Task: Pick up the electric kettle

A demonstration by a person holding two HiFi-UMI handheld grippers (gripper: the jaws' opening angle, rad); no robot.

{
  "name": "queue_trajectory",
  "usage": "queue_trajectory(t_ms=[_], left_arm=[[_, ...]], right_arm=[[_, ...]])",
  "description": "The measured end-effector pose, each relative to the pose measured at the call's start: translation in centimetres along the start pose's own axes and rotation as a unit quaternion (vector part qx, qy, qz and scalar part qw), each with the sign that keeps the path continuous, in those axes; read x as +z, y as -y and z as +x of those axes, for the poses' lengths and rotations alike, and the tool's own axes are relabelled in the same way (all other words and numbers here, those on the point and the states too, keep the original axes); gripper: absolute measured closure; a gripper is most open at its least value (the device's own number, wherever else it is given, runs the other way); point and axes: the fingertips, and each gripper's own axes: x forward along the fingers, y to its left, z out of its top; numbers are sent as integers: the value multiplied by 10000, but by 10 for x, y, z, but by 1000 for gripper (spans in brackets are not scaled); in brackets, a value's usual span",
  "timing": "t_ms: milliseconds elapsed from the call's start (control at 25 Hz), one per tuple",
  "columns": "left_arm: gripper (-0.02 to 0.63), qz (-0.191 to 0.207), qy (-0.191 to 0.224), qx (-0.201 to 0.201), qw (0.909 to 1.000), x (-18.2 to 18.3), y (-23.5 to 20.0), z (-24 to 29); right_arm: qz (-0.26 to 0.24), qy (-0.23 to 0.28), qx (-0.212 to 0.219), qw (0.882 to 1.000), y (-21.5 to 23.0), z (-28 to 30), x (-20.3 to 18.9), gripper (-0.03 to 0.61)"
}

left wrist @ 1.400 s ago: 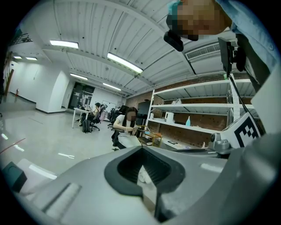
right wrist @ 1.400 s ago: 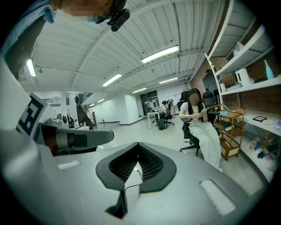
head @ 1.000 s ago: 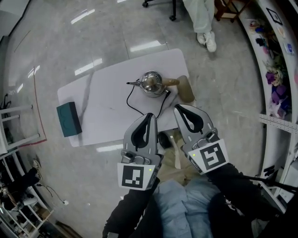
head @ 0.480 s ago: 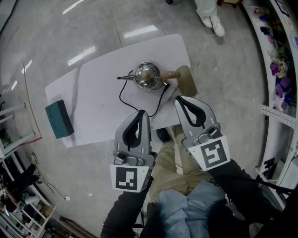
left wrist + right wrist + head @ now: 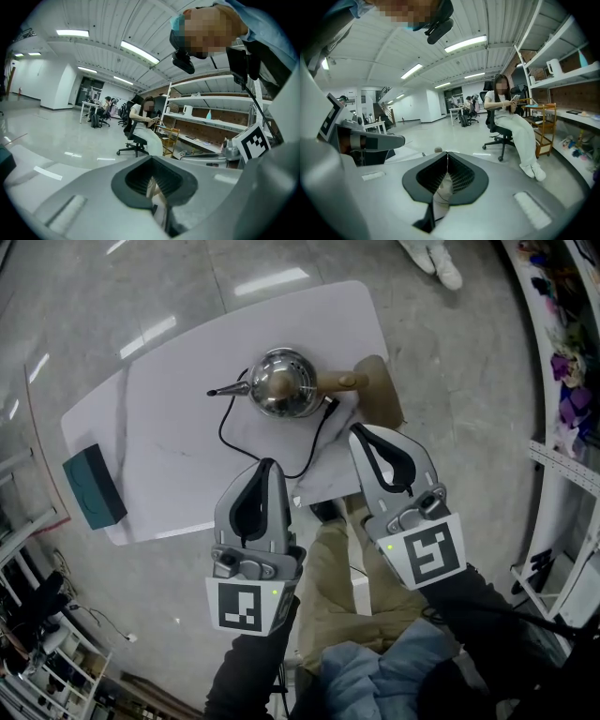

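Note:
The electric kettle (image 5: 278,382) is a round steel pot with a thin spout pointing left and a wooden handle (image 5: 337,382) to the right. It stands on the white table (image 5: 178,456), and its black cord (image 5: 298,463) loops toward the near edge. My left gripper (image 5: 266,462) hangs over the table's near edge below the kettle, jaws together, holding nothing. My right gripper (image 5: 356,432) sits just right of the cord, below the handle, also shut and empty. Neither gripper touches the kettle. In both gripper views the jaws block the table: left gripper (image 5: 151,158), right gripper (image 5: 446,153).
A teal box (image 5: 89,486) lies at the table's left end. A wooden board (image 5: 382,401) sits under the kettle's handle at the right edge. My knees (image 5: 333,563) are below the table. A seated person (image 5: 511,122) and shelves (image 5: 562,79) stand beyond.
Both grippers have sunk toward the table, staying shut. The kettle and table look larger and closer, and the kettle has not moved on the table.

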Motion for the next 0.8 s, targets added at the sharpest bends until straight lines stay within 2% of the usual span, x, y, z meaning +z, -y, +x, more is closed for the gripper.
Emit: queue_trajectory(t_ms=[120, 280, 400, 680, 800], left_arm=[[612, 35, -131, -10, 9999, -23, -11, 4], [612, 8, -137, 94, 9999, -46, -28, 13], [612, -13, -156, 165, 9997, -58, -37, 18], [612, 69, -60, 321, 9994, -70, -57, 34], [612, -35, -24, 408, 9992, -75, -66, 41]], right_arm=[[20, -106, -83, 9999, 9, 7, -23, 551], [-212, -298, -63, 9993, 22, 16, -55, 548], [-191, -411, -121, 9989, 30, 21, -73, 548], [-114, -468, -208, 9986, 42, 35, -97, 543], [-97, -515, -281, 9982, 49, 36, -105, 537]])
